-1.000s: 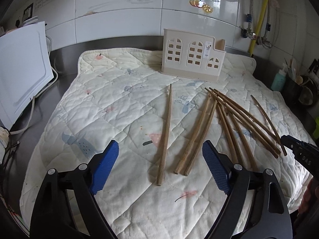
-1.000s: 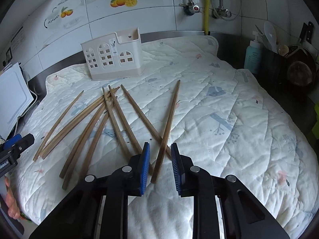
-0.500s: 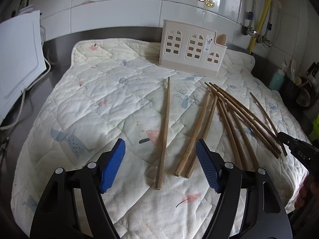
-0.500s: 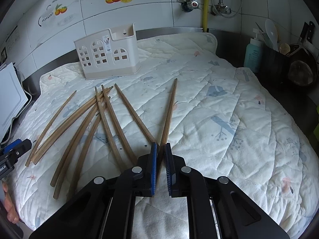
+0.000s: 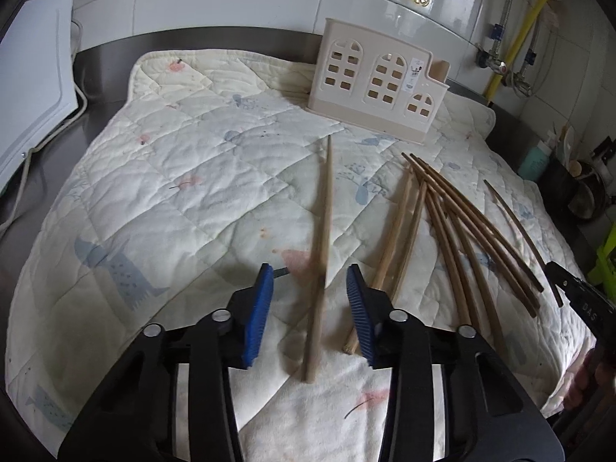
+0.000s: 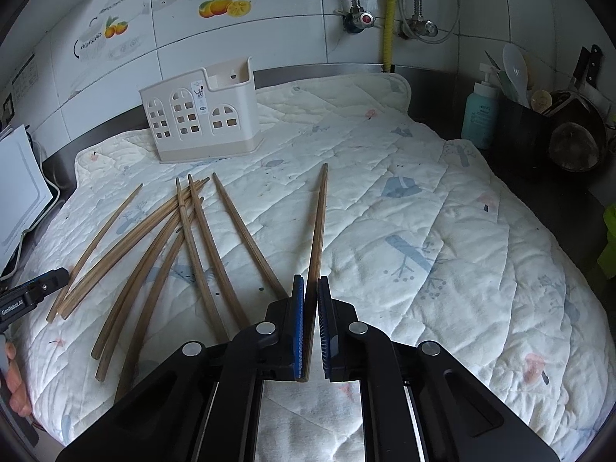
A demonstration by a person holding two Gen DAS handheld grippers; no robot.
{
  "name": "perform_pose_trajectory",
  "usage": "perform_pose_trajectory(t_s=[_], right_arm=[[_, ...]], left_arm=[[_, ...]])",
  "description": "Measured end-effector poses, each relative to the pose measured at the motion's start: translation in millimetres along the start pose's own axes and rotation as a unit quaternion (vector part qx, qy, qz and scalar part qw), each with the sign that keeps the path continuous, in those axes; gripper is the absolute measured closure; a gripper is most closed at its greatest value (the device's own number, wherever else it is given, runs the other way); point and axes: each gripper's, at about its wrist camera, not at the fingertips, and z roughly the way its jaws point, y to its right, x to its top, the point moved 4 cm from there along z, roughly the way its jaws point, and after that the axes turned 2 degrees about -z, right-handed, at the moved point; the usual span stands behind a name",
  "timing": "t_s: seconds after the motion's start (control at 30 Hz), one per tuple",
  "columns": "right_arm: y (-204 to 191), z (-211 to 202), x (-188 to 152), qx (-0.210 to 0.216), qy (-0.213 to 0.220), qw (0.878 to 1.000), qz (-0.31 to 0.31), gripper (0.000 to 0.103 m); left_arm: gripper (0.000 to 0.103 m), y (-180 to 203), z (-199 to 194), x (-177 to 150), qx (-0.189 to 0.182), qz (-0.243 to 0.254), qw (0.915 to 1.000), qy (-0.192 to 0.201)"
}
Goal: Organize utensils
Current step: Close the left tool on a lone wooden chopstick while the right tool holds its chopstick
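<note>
Right wrist view: I am pinching one chopstick (image 6: 316, 238) near its thick end with my right gripper (image 6: 311, 327), tip pointing toward the holder (image 6: 200, 115). It looks light, stiff and slick. My left gripper (image 5: 310, 308) is hovering spread astride another chopstick (image 5: 321, 246).

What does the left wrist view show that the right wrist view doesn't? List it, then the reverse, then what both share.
Only the left wrist view: the left gripper, open around a lone chopstick. Only the right wrist view: the right gripper shut on another chopstick, a teal soap bottle, orange stickers. Both: the white utensil holder, the loose chopstick pile, the quilted mat.
</note>
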Motion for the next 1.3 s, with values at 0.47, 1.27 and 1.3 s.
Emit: perform_pose_trajectory(t_s=[0.47, 1.27, 1.3], right_arm=[[2, -7, 2, 0.013, 0.013, 1.000, -0.003, 0.096], [6, -12, -1, 0.028, 0.020, 0.999, -0.001, 0.096], [6, -12, -1, 0.027, 0.021, 0.999, -0.002, 0.096]], left_arm=[[0.077, 5, 6, -5, 0.008, 0.000, 0.9997, -0.022], [0.090, 12, 5, -7, 0.048, 0.024, 0.9985, -0.012], [0.094, 12, 5, -7, 0.050, 0.024, 0.9984, -0.012]])
